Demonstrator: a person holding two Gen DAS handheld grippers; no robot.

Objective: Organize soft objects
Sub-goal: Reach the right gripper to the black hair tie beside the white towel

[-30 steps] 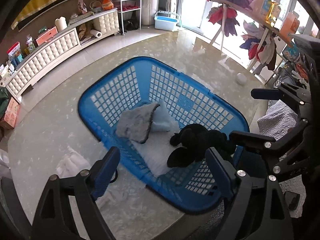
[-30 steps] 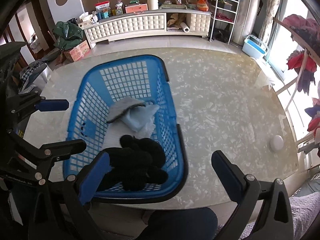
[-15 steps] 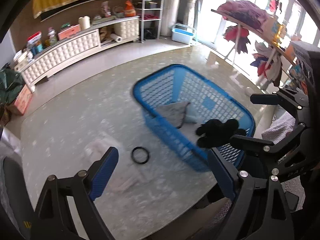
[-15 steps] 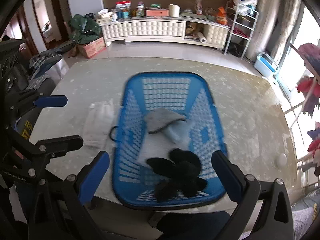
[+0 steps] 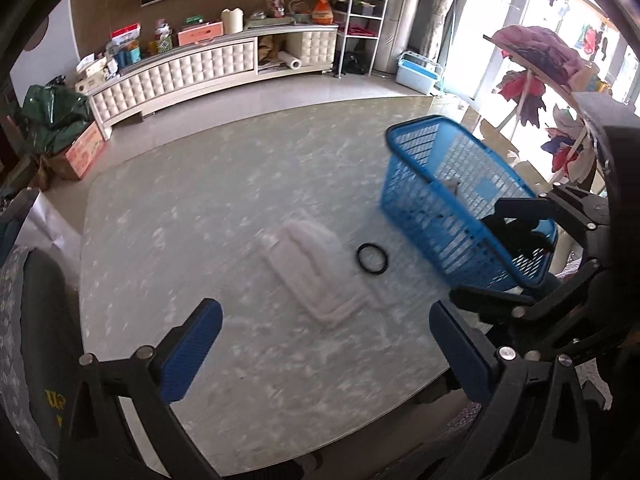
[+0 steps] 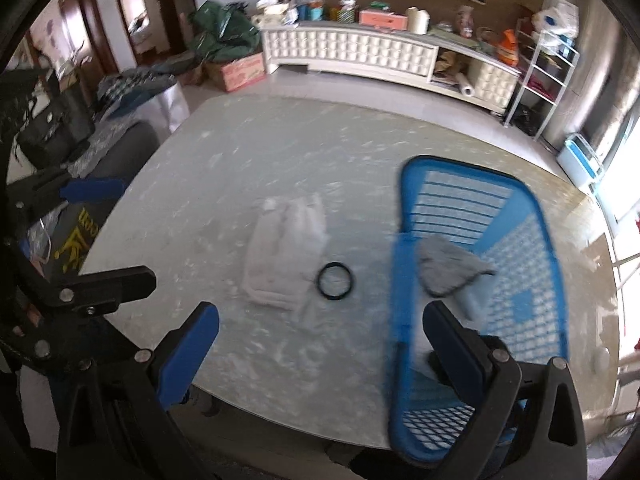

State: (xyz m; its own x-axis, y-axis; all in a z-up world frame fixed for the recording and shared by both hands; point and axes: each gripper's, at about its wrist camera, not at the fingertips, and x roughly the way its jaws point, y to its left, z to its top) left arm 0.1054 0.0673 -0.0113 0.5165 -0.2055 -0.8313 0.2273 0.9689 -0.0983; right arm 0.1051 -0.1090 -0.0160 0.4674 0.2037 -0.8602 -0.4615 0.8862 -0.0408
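Observation:
A blue plastic basket stands on the right of the marble table. It holds a grey cloth and a black soft toy at its near end. A folded white cloth lies flat on the table left of the basket, with a black ring beside it. My left gripper is open and empty above the table's near side. My right gripper is open and empty, its right finger over the basket's near end.
The table's near edge runs just under both grippers. A chair with clothes stands at the left. A white cabinet lines the back wall. A clothes rack stands at the right.
Both grippers have swung left, away from the basket. The basket now sits at the right of each view, and the white cloth and ring are near the middle.

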